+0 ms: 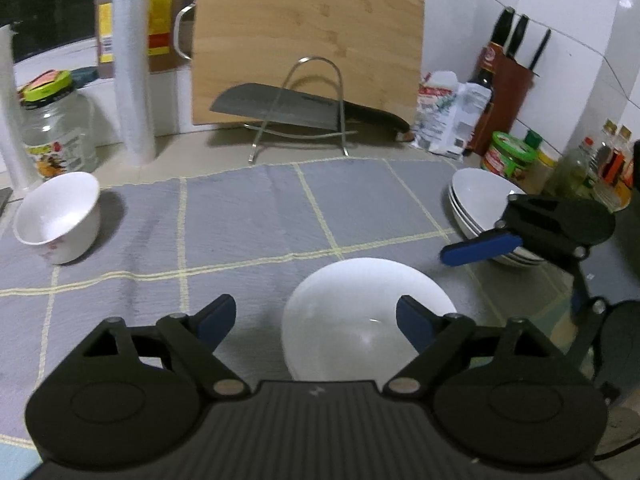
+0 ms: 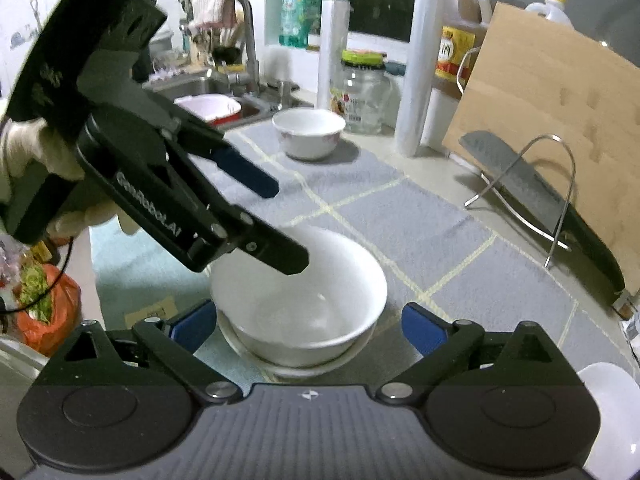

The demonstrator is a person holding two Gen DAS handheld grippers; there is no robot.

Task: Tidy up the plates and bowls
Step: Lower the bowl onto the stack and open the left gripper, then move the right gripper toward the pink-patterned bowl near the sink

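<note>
A plain white bowl (image 1: 352,320) (image 2: 304,300) sits nested in another white dish (image 2: 304,366) on the grey checked mat (image 1: 248,220). My left gripper (image 1: 316,318) (image 2: 286,228) is open over it: one finger dips into the bowl and the blue pad (image 2: 248,176) of the other stands outside the rim. My right gripper (image 2: 310,326) is open, one finger on each side of the nested dishes without pressing them; its blue pad (image 1: 480,248) shows in the left wrist view. A flower-printed bowl (image 1: 56,216) (image 2: 308,132) stands apart. Stacked white plates (image 1: 480,204) sit on the right.
A wooden cutting board (image 1: 308,40) leans on the wall behind a cleaver (image 1: 280,108) on a wire rack. A knife block (image 1: 508,80), condiment jars (image 1: 508,156), a glass jar (image 1: 56,132) and white rolls (image 1: 132,72) line the back. The sink (image 2: 208,96) lies far left; a gloved hand (image 2: 24,148) holds the left gripper.
</note>
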